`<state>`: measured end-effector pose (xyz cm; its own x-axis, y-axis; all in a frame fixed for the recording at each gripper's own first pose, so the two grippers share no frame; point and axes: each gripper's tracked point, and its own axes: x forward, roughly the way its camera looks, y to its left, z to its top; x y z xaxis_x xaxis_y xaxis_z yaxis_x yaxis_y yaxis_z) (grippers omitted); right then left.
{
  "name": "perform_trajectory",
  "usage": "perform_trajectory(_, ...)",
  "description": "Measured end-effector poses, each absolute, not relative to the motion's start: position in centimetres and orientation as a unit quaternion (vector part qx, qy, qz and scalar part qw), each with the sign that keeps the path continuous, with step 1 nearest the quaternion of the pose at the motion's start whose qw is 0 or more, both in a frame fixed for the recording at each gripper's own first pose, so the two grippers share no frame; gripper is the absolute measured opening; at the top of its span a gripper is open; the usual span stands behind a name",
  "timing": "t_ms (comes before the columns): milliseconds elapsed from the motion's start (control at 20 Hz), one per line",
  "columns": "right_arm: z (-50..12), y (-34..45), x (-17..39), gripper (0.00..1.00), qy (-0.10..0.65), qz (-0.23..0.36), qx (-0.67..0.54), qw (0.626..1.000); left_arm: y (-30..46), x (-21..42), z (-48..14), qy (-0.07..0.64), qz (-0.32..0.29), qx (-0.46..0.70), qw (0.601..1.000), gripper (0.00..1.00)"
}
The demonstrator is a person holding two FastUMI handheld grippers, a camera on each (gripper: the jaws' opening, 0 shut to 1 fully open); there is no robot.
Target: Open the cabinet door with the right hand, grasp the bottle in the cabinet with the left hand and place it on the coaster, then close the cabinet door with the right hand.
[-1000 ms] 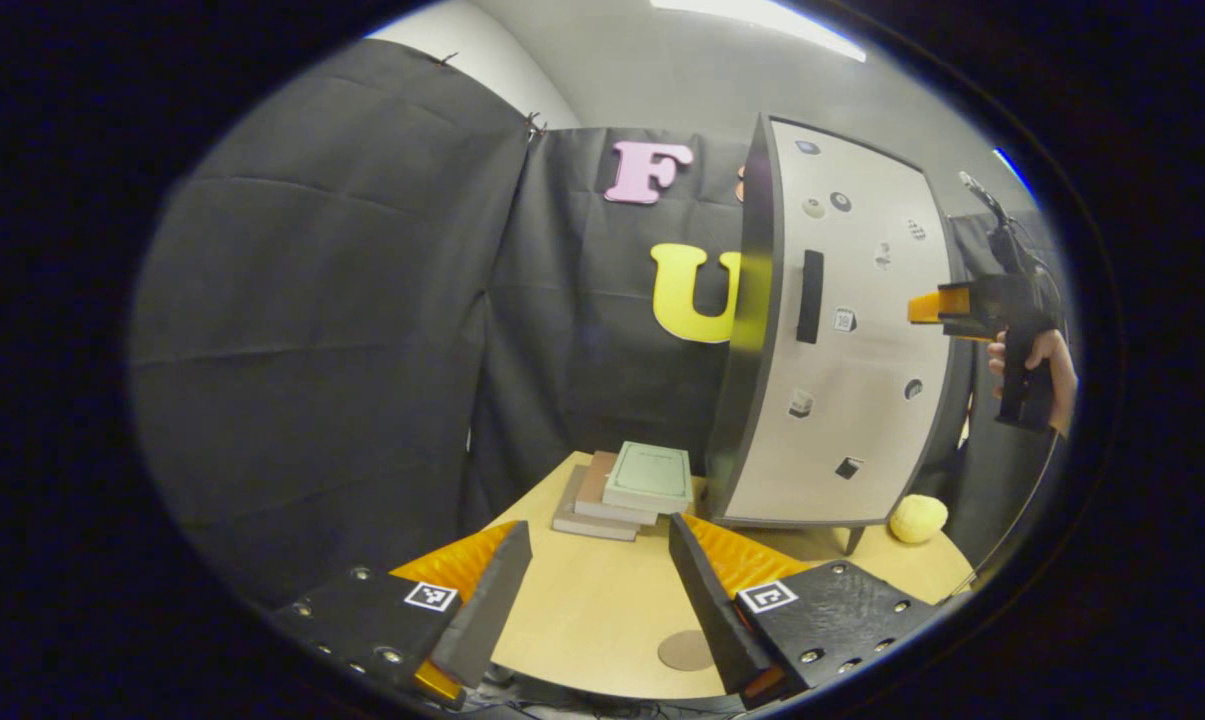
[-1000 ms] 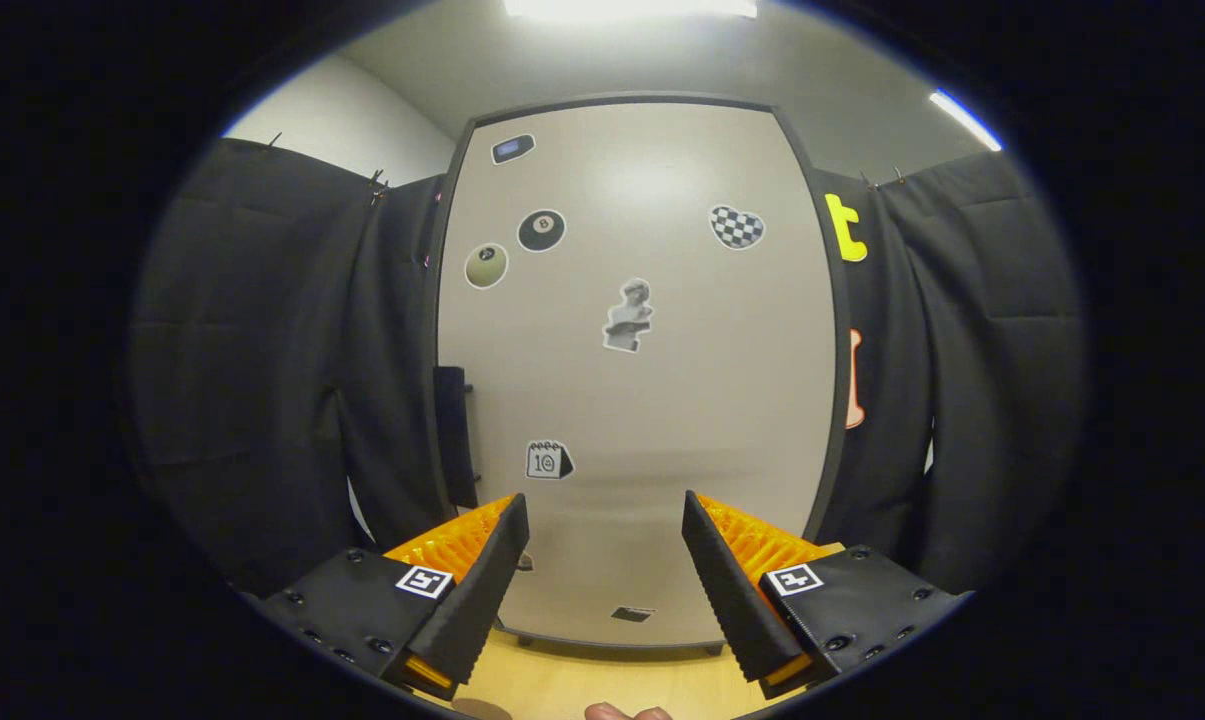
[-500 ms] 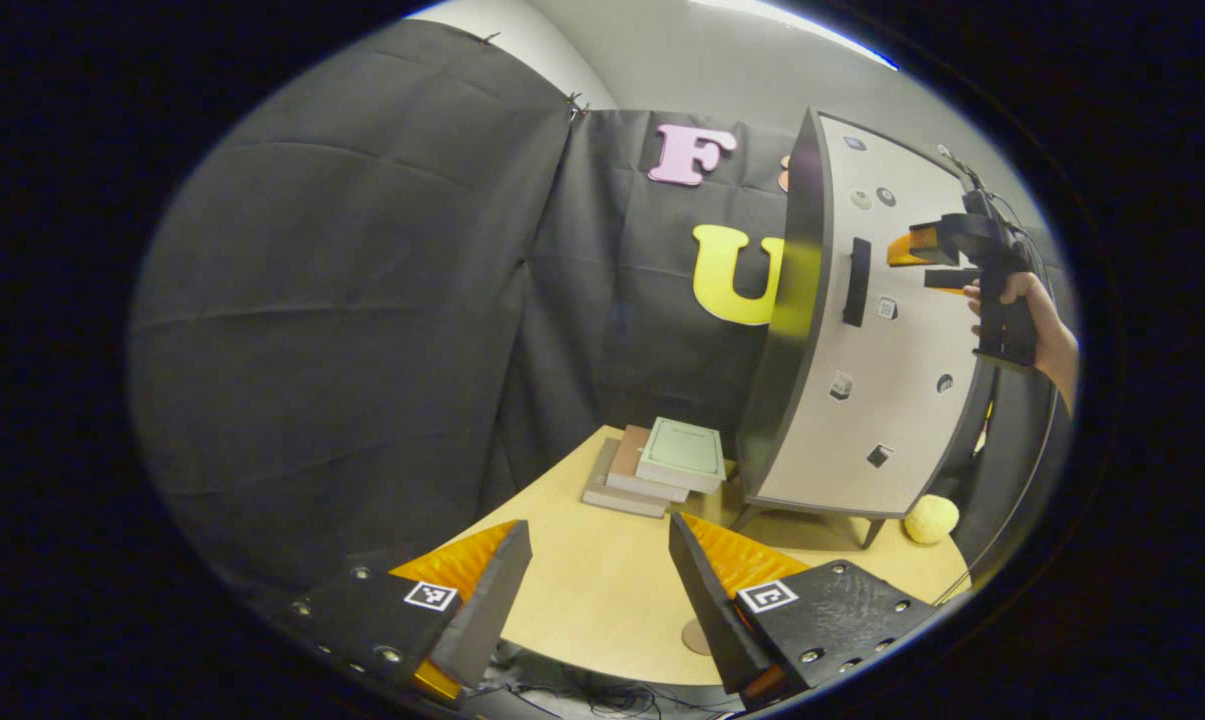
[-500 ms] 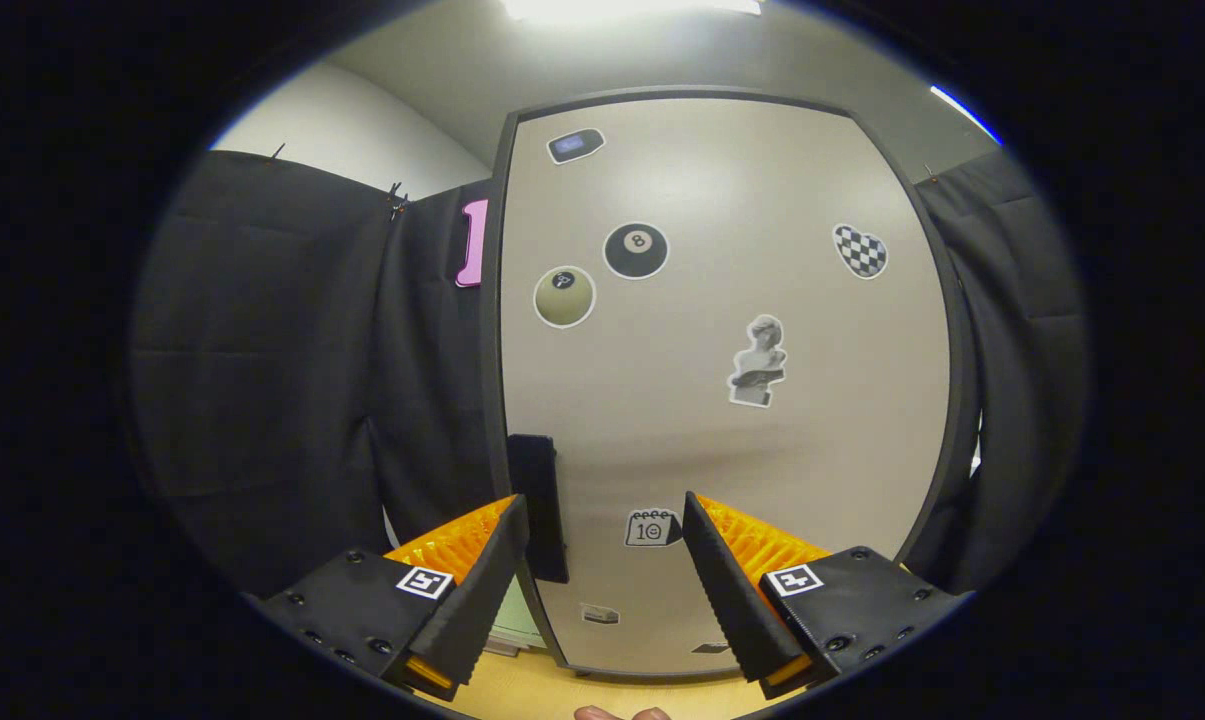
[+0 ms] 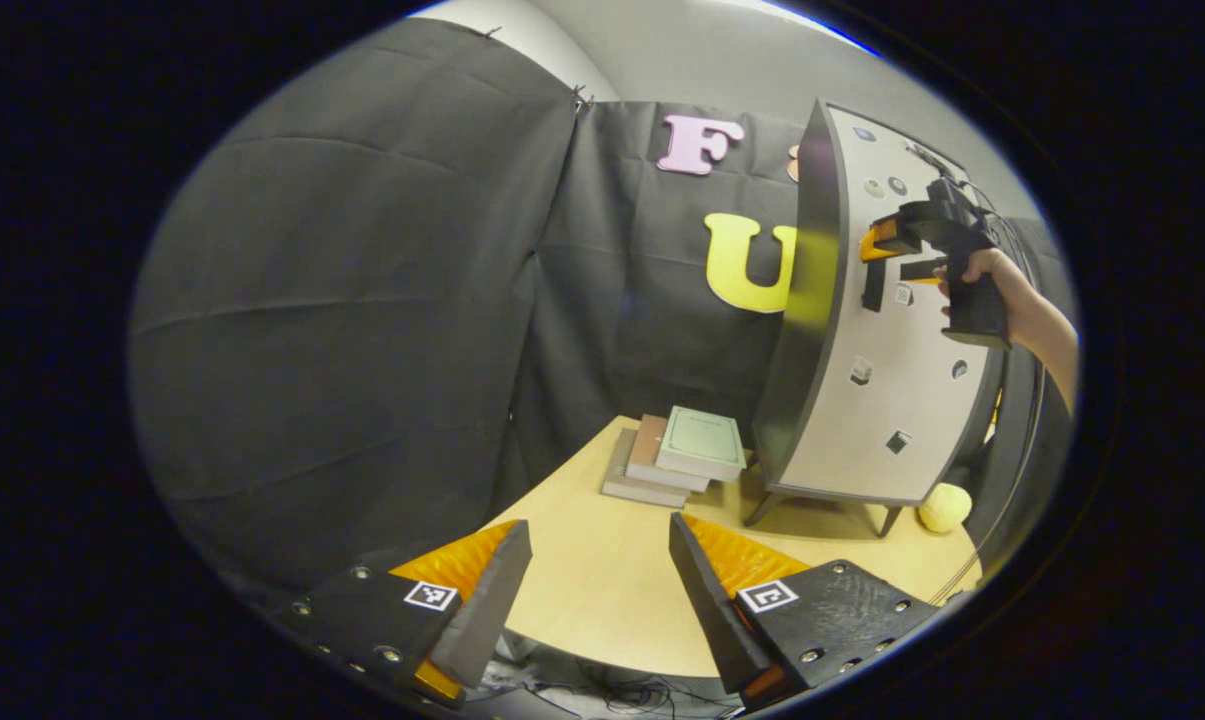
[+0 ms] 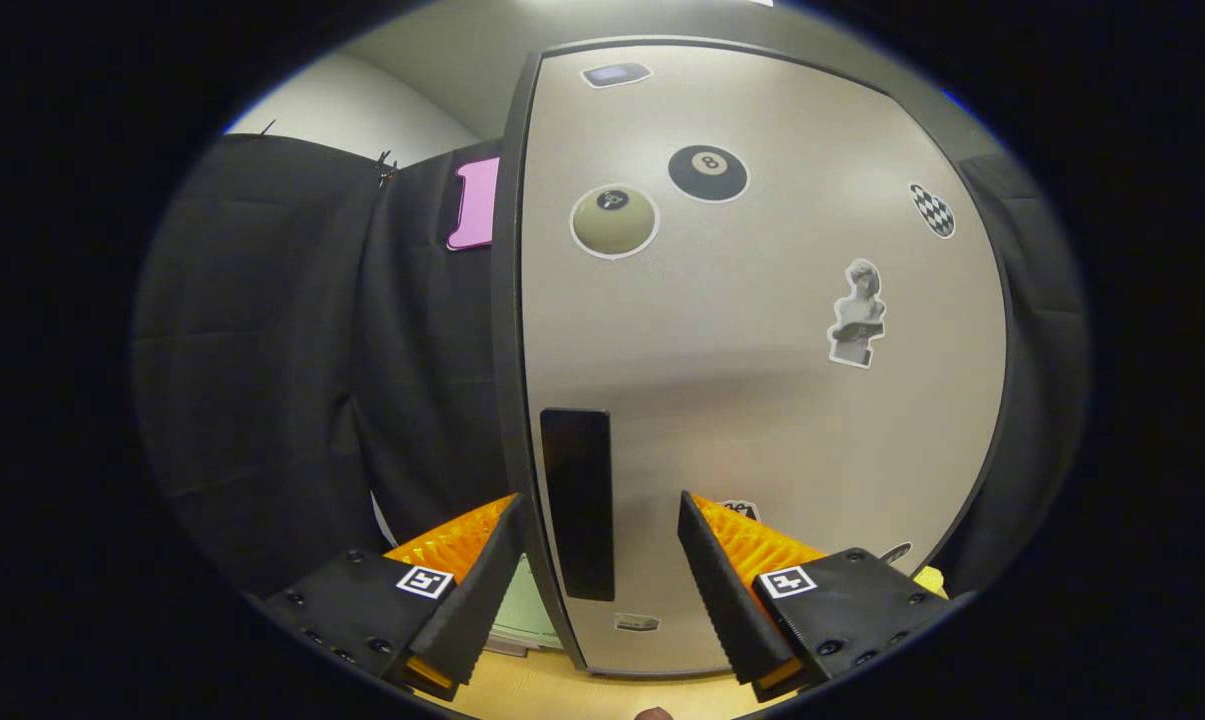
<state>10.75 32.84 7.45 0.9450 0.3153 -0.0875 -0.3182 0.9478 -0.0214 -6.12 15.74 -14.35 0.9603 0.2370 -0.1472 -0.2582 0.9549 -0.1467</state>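
Note:
The cabinet (image 5: 892, 400) stands at the table's right, its grey stickered door (image 6: 762, 400) shut, so the inside is hidden. In the right gripper view the door's black vertical handle (image 6: 577, 500) sits between my right gripper's (image 6: 599, 508) open fingers, which bracket it without touching. In the left gripper view a hand holds the right gripper (image 5: 877, 255) right at the handle (image 5: 872, 288). My left gripper (image 5: 599, 528) is open with nothing between its fingers, hovering over the table's near edge, well away from the cabinet.
The round wooden table (image 5: 602, 590) carries a stack of books (image 5: 677, 455) left of the cabinet's legs. A yellow ball (image 5: 945, 507) lies by the cabinet's right leg. Black cloth walls close in behind and to the left.
My right gripper has moved left and closer to the door, bringing the handle between its fingers. The left gripper has drawn back and turned left; the coaster slid out of its view.

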Motion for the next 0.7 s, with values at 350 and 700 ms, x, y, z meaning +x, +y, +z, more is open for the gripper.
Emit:
perform_trajectory(350, 6.3, 33.8, 12.4, 0.40, 0.066, 0.121, -0.018, 0.990, 18.0, -6.3, -14.6, 0.066, 0.138, -0.079, 0.985, 0.84)
perform_trajectory(700, 6.1, 33.7, 12.2, 0.28, 0.067, 0.138, -0.030, 0.988, 18.1, -6.5, -15.0, 0.068, 0.139, -0.089, 0.984, 0.84)
